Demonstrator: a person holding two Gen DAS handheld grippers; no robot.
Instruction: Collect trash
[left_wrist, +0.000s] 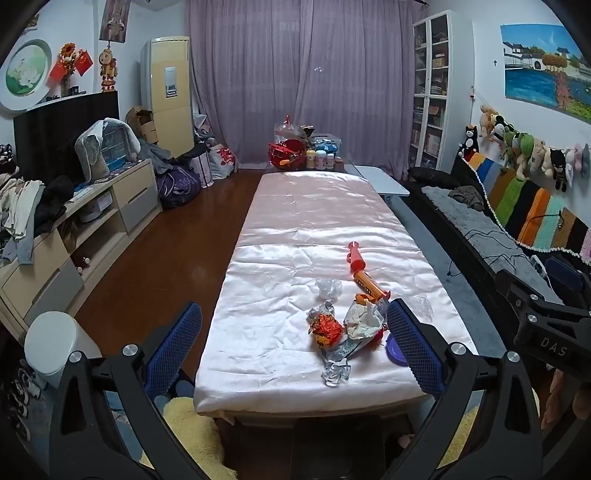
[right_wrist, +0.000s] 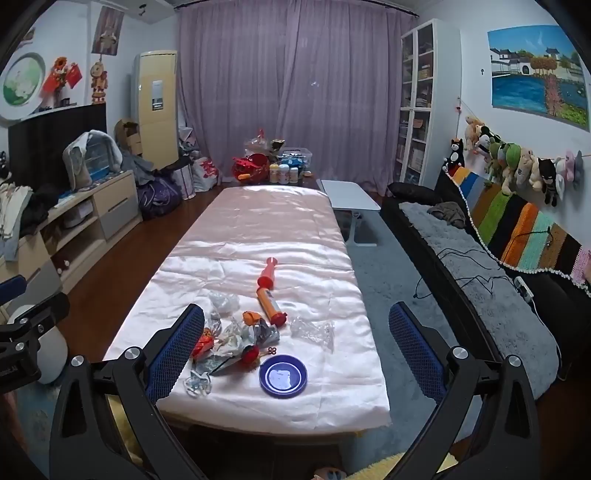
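Observation:
A pile of trash lies on the near end of a long table under a shiny pink cloth (left_wrist: 295, 229): a red-orange crumpled wrapper (left_wrist: 325, 328), crumpled paper (left_wrist: 364, 319), clear plastic scraps (left_wrist: 336, 371) and an orange tube (left_wrist: 364, 271). The right wrist view shows the same pile (right_wrist: 229, 341), the tube (right_wrist: 269, 295), a clear plastic bag (right_wrist: 314, 332) and a blue round lid (right_wrist: 283, 376). My left gripper (left_wrist: 293, 347) is open, above the table's near edge. My right gripper (right_wrist: 295, 350) is open, near the lid. Both are empty.
A white bin (left_wrist: 55, 343) stands on the floor left of the table. A cabinet (left_wrist: 92, 221) with clothes lines the left wall. A dark sofa (right_wrist: 480, 266) runs along the right. Bottles and bags (right_wrist: 273, 166) crowd the far end, beside a small white table (right_wrist: 349, 195).

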